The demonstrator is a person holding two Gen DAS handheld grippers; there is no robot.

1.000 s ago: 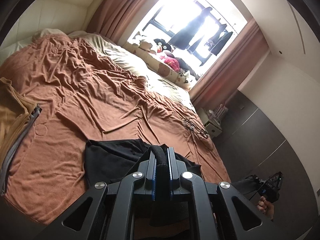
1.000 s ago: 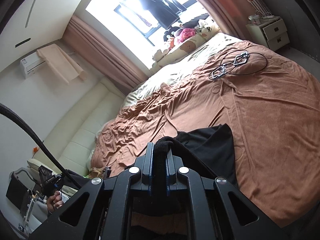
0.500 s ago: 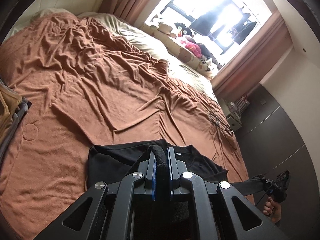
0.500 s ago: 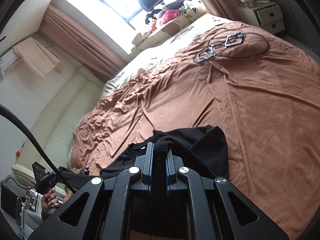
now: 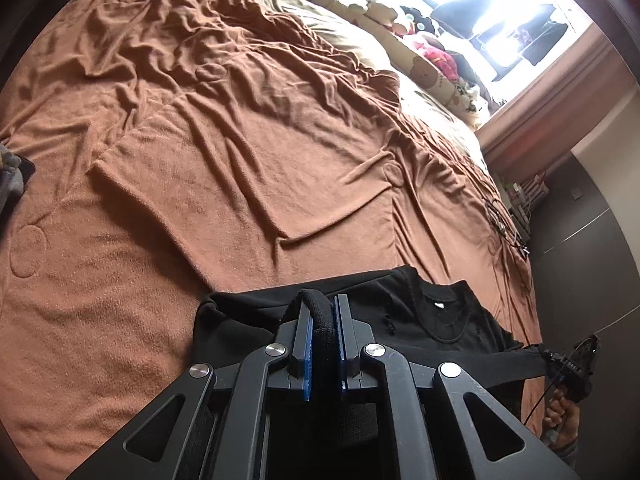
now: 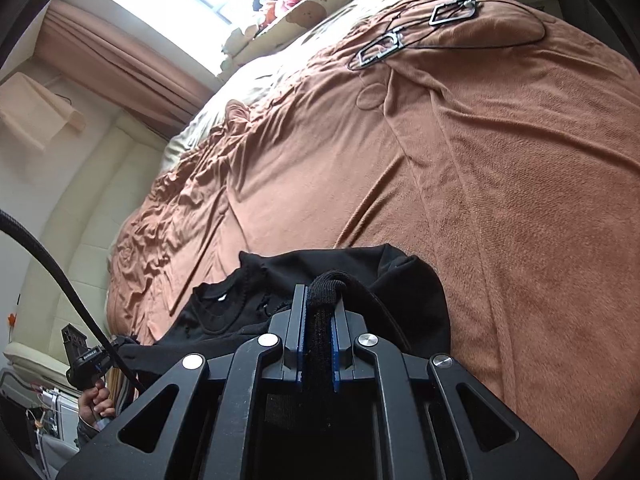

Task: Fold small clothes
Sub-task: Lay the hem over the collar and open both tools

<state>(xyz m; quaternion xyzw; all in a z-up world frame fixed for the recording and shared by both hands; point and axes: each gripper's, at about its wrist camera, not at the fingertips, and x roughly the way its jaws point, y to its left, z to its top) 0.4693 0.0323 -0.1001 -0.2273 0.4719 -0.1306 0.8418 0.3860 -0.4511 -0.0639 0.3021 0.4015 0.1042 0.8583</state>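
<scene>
Because each clamped a hem fold, the left gripper point(image 5: 323, 312) and right gripper point(image 6: 319, 300) held the black shirt point(image 5: 420, 320) stretched flat over the brown blanket point(image 5: 240, 140).

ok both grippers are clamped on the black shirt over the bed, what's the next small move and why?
Probably lower both a bit further and lay the black shirt flat on the brown blanket. The left gripper and right gripper each pinch a fold of fabric, the collar end already rests on the bed, but the held edge looks lifted and bunched. Release only once it lies flat.
</scene>
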